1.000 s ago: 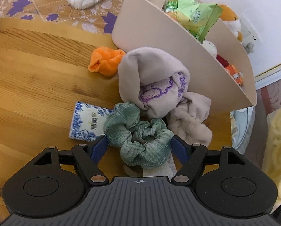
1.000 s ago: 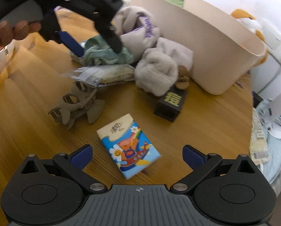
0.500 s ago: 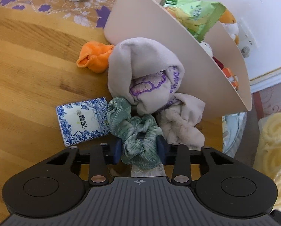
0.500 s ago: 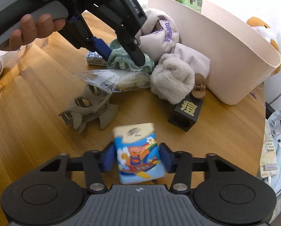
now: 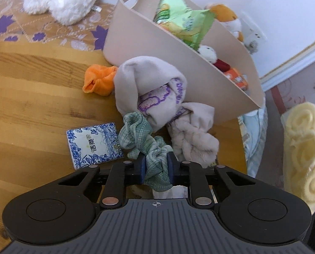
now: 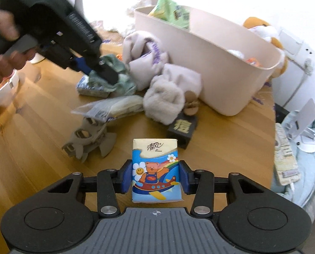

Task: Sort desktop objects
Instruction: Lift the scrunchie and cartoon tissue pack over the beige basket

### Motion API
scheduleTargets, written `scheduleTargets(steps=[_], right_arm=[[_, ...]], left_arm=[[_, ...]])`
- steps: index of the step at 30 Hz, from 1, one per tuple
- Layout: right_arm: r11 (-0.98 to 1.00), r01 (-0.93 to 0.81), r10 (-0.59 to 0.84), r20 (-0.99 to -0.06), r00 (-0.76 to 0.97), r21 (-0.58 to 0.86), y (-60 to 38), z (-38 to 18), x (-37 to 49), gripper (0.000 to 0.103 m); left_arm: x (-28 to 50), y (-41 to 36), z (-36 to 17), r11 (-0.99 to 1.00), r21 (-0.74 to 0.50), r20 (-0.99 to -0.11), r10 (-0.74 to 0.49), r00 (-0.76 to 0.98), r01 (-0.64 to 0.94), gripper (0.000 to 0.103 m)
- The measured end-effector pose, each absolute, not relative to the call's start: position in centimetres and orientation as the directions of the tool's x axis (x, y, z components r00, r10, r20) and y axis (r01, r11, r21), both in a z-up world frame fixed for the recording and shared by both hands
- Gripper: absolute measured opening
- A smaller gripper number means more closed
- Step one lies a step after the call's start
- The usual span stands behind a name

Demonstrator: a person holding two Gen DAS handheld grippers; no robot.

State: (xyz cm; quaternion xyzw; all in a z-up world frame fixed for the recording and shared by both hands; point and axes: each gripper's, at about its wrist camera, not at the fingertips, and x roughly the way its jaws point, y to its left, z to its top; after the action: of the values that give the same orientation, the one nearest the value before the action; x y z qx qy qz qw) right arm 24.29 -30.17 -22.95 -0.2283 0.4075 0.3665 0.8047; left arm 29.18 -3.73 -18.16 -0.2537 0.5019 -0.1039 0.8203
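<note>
Green scrunchie (image 5: 145,146) and bear-print tissue pack (image 6: 155,169) are both clamped. Left gripper (image 5: 156,165): jaws pressed in tight, pinching one end of the scrunchie; the rest of it trails forward onto the heap mid-desk, against the pale sock with purple print (image 5: 151,93). Right gripper (image 6: 155,177): jaws closing, pads bearing on both long sides of the tissue pack, held upright above the desk (image 6: 30,139) near its front edge. Blue-and-white tissue pack (image 5: 94,145) lies flat just left of the scrunchie. Orange cloth (image 5: 99,80) sits touching the sock's far side. Beige basket (image 6: 216,67) stands at the desk's far right, the sock heap against its wall, green snack bag (image 5: 182,23) inside. Grey hair claw (image 6: 89,141) and black block (image 6: 184,130) sit mid-desk, ahead of the right gripper. A person's hand (image 6: 1,42) holds the left gripper's handle.
</note>
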Motion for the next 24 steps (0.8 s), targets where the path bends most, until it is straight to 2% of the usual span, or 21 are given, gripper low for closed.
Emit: scheduleTargets(steps=[7,18,24], right_arm=[[0.687,-0.723,0.411,-0.785,0.464,-0.068,-31.7,-20.5,25.6,0.043],[0.728,-0.677,0.455,-0.666,0.591,-0.104,-32.3,-14.7,27.8,0.043],[0.727,-0.671,0.465,-0.613,0.638,-0.147,-31.4,-12.5,30.6,0.043]], left_arm=[[27.8,-2.3,-16.3,0.831,-0.552,-0.741,-0.449,0.499,-0.071,0.02],[27.8,-1.2,-10.8,0.811,-0.585,-0.661,-0.475,0.581,-0.003,0.02],[30.2,-2.5,-7.1,0.836,-0.541,-0.606,-0.465,0.645,0.094,0.02]])
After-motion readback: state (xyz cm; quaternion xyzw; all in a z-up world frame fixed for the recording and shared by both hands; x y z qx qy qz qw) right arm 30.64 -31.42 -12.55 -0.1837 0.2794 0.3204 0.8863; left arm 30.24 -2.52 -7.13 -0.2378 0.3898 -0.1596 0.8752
